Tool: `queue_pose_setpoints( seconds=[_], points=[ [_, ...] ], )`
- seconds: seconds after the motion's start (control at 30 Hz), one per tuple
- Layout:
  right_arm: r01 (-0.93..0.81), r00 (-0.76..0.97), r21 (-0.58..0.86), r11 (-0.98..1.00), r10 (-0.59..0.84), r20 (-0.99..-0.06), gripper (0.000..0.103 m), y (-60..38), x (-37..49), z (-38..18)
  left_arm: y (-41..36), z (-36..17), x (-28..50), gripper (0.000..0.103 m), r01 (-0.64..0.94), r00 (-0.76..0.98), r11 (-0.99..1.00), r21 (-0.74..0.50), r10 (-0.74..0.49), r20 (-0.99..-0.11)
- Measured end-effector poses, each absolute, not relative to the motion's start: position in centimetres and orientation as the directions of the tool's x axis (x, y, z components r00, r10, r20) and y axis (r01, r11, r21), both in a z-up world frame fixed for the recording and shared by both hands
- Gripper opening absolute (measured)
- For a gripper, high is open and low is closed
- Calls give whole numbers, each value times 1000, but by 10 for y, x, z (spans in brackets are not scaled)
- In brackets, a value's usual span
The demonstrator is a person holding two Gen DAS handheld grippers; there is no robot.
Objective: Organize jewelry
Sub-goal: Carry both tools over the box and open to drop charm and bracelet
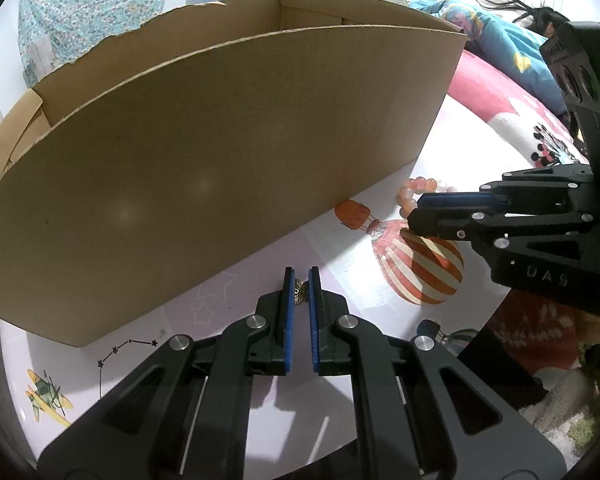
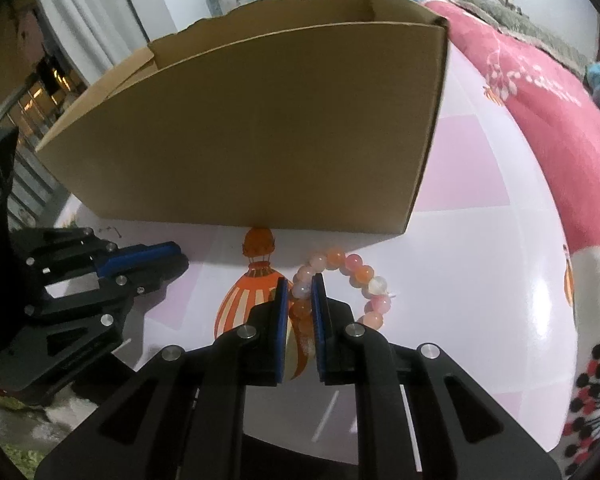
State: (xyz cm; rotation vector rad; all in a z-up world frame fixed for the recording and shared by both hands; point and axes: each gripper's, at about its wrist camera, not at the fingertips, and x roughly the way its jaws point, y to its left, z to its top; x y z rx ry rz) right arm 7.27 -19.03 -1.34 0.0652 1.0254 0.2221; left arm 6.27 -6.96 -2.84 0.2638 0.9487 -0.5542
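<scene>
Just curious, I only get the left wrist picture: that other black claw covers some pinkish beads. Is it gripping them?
Observer: Yes. The right gripper has its blue pads closed on the left side of a pink and orange bead bracelet.
Visitor: A whole loop?
Observer: Seemingly a ring, with one whitish bead on its right side.
Visitor: Lifted yet?
Observer: Apparently not; it lies on the printed bedsheet, just before the brown cardboard box.
</scene>
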Motion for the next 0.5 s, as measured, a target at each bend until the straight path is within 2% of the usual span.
queue_pose_setpoints(
  seconds=[0.3,0.4,0.5],
  points=[
    [-166,525,65,984,144,-839,10,-179,69,-13,-70,-29,62,6,556,464,831,-24,-334,-820],
    [-147,528,97,984,161,-834,10,-186,69,-13,-70,-29,61,6,558,471,829,-24,-340,-814],
    [-114,538,192,975,223,-813,10,-201,67,-9,-65,-29,61,6,560,471,827,-46,-364,-804]
  ],
)
